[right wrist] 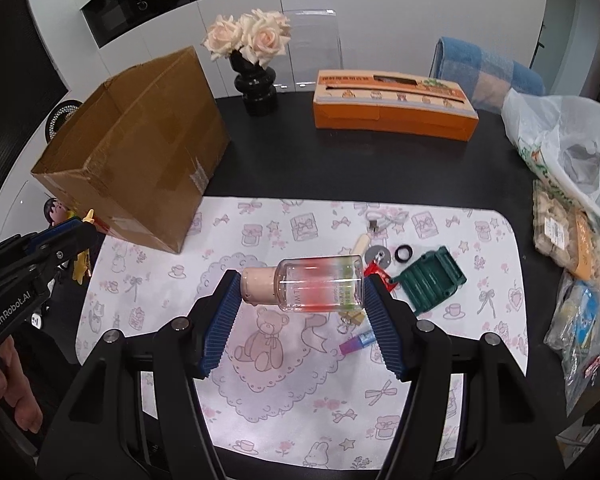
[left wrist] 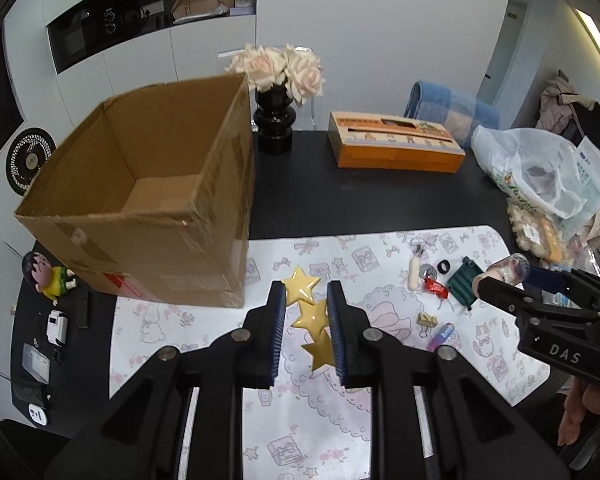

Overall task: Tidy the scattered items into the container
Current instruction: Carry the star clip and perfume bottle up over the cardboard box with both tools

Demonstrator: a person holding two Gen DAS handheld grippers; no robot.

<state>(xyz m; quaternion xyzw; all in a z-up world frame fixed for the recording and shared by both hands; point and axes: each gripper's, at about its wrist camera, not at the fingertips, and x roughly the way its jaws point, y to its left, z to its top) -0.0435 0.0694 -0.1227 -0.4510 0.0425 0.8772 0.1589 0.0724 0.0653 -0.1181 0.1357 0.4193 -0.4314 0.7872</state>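
On the far left of the table [left wrist: 380,196], a little doll [left wrist: 46,274] in a yellow top lies just beside the big cardboard box [left wrist: 148,200]. The box is open at the top and looks empty inside. It stands partly on the white mat [right wrist: 300,380] with pink pictures.

Your left gripper [left wrist: 306,330] is closed on a string of yellow stars [left wrist: 310,314]. The stars sit between its blue pads [left wrist: 277,332], up above the mat and just to the right of the box.

Behind, a black vase [left wrist: 274,126] with pale roses [left wrist: 280,68] stands next to the box. An orange box [right wrist: 396,106] lies farther right on the table.

Your right gripper [right wrist: 300,312] is squeezing a small clear bottle [right wrist: 320,284] with a tan cap. The bottle lies sideways between the pads, cap to the left, and it is lifted over the mat.

More small things still lie on the mat to the right: a small cream piece [right wrist: 361,245], a black ring [right wrist: 403,254], a red thing [right wrist: 376,270], a green ridged holder [right wrist: 430,280], a gold clip [left wrist: 428,320] and a little purple and blue tube [right wrist: 356,342].

At the far right edge, a white plastic bag [right wrist: 560,144] and some snack packs [right wrist: 568,232] rest on the table.
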